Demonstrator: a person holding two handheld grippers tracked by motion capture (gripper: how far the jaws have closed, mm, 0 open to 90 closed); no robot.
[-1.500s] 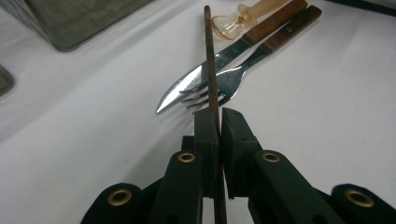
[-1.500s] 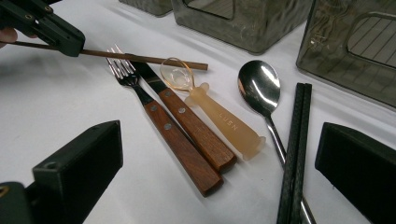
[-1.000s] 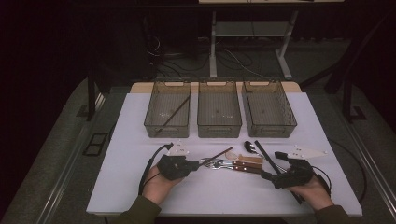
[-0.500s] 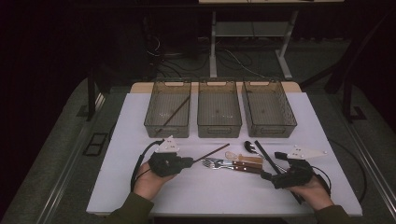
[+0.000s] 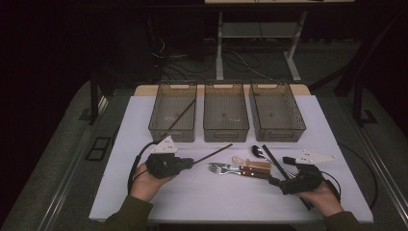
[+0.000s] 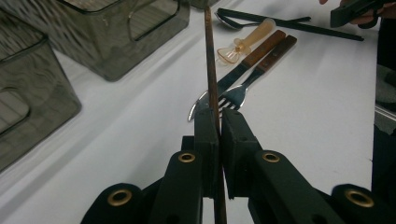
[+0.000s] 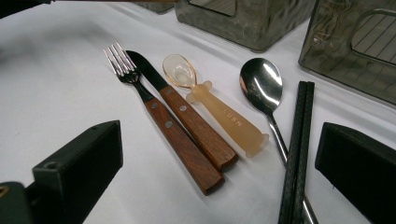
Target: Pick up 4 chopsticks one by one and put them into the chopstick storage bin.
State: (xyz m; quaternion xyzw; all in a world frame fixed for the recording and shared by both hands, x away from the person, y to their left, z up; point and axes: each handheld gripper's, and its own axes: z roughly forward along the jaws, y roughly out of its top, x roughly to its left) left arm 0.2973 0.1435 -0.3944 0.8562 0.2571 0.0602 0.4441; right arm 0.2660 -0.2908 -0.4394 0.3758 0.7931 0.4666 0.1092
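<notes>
My left gripper (image 5: 191,161) is shut on one end of a thin brown chopstick (image 5: 214,152), which points right toward the middle bin and is held off the table. In the left gripper view the chopstick (image 6: 210,56) runs straight up from between the shut jaws (image 6: 219,114). A wooden-handled fork (image 7: 154,107) and knife (image 7: 187,116), a small amber spoon (image 7: 219,116), a metal spoon (image 7: 261,84) and a pair of black chopsticks (image 7: 296,149) lie side by side on the white table. My right gripper (image 5: 281,170) stands open just in front of them with nothing between its jaws.
Three smoky plastic bins stand in a row at the back: left (image 5: 173,113), middle (image 5: 226,113), right (image 5: 276,113). Another brown chopstick (image 5: 182,115) leans in the left bin. The table's front edge (image 5: 231,219) lies close below both hands.
My left gripper has moved left and slightly up, away from the cutlery, carrying the brown chopstick with it. The right gripper has stayed put.
</notes>
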